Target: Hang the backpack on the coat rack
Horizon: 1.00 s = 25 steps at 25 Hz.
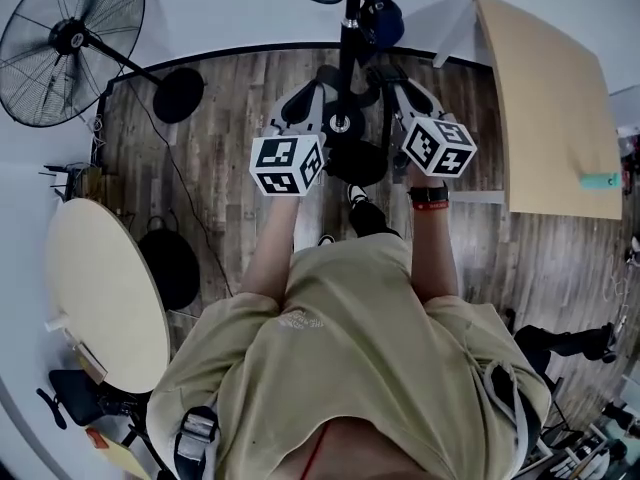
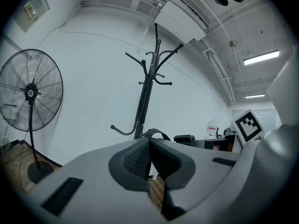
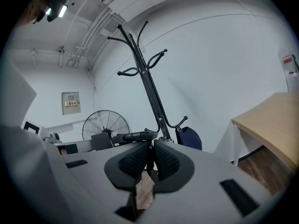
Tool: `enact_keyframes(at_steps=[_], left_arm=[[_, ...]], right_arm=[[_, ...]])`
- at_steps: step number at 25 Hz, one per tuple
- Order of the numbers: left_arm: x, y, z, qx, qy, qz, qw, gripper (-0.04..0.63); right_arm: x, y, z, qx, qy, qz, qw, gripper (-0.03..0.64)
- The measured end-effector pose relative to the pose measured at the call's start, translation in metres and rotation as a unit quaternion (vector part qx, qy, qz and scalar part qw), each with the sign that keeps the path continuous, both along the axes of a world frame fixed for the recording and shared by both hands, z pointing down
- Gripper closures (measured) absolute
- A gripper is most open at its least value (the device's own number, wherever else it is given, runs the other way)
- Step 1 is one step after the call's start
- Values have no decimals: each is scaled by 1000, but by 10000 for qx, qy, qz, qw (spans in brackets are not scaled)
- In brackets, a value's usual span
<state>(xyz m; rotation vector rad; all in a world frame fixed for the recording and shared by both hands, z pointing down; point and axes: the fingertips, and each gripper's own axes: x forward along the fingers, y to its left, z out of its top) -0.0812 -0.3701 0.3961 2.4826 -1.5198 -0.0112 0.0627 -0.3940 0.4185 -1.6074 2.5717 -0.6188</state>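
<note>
The black coat rack [image 1: 350,8] stands straight ahead against the white wall, its hooks high up in the left gripper view [image 2: 148,73] and the right gripper view [image 3: 140,55]. A black backpack [image 1: 355,163] hangs low between my two grippers, by the rack's foot. My left gripper [image 1: 322,88] is shut, and a thin black strap loop [image 2: 156,133] rises from its pads [image 2: 135,160]. My right gripper [image 1: 388,76] is also shut, with a dark strip of strap pinched between its pads [image 3: 170,160]. Both point up at the pole from close by.
A navy bag [image 1: 385,18] hangs on a low hook of the rack [image 3: 189,136]. A standing fan [image 1: 70,43] is at the left, a round table [image 1: 105,298] nearer me, and a leaning wooden tabletop [image 1: 545,98] at the right. The floor is wood planks.
</note>
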Motion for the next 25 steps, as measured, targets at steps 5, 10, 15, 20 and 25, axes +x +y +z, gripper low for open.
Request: enact_keyframes(at_steps=[5, 10, 15, 20, 25], left_arm=[[-6, -33, 4, -17, -28, -238, 9997, 571], [-8, -66, 11, -64, -7, -469, 9989, 571], [-8, -95, 16, -103, 30, -623, 9980, 571], [-8, -119, 14, -116, 57, -722, 9973, 571], [-6, -141, 23, -228, 149, -843, 9961, 571]], right_arm=[[15, -36, 5, -32, 12, -7, 10000, 571], [35, -70, 10, -50, -32, 9, 10000, 571], [47, -103, 13, -65, -124, 10, 9999, 571], [55, -128, 16, -97, -159, -1, 9998, 571], [66, -154, 23, -162, -181, -10, 9997, 571]])
